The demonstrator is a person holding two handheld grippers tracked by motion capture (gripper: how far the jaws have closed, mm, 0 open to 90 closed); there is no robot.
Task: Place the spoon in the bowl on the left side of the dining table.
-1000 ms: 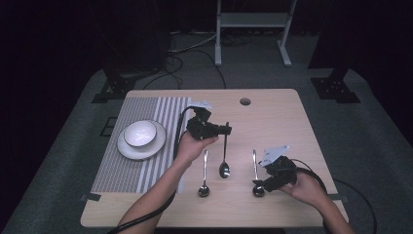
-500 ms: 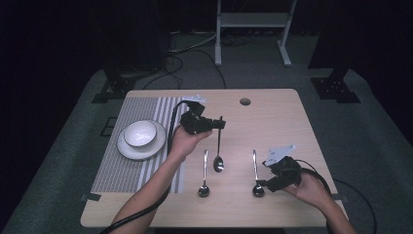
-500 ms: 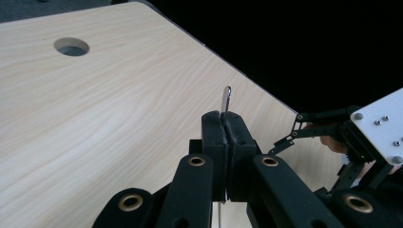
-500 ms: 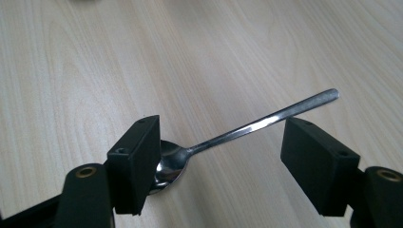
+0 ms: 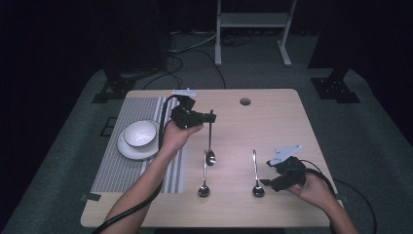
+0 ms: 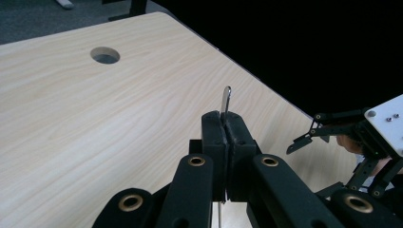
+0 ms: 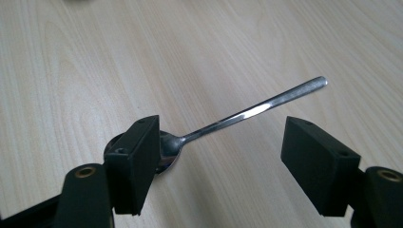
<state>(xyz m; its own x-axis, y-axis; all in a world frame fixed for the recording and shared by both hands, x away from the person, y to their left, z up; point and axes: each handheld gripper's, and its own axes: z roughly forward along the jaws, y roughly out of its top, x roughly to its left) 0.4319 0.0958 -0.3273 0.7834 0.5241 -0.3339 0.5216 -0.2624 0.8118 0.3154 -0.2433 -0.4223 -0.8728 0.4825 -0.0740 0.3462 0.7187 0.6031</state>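
Observation:
My left gripper (image 5: 209, 117) is held above the table's middle, shut on the handle of a steel spoon (image 5: 210, 146) that hangs bowl-down from it. In the left gripper view the jaws (image 6: 225, 128) press together and the handle tip (image 6: 226, 97) sticks up between them. Two more spoons lie on the wood: one (image 5: 204, 176) near the centre front, one (image 5: 255, 173) to its right. My right gripper (image 5: 271, 181) stands open low over that right spoon (image 7: 247, 114), one jaw beside its bowl.
A white bowl (image 5: 140, 134) sits on a white plate (image 5: 127, 151) on a striped placemat (image 5: 114, 170) at the left. A round cable hole (image 5: 245, 101) is at the table's back. The person's forearms reach in from the front edge.
My left gripper has carried the hanging spoon leftward and away from the person. The right gripper has stayed put, open over its spoon.

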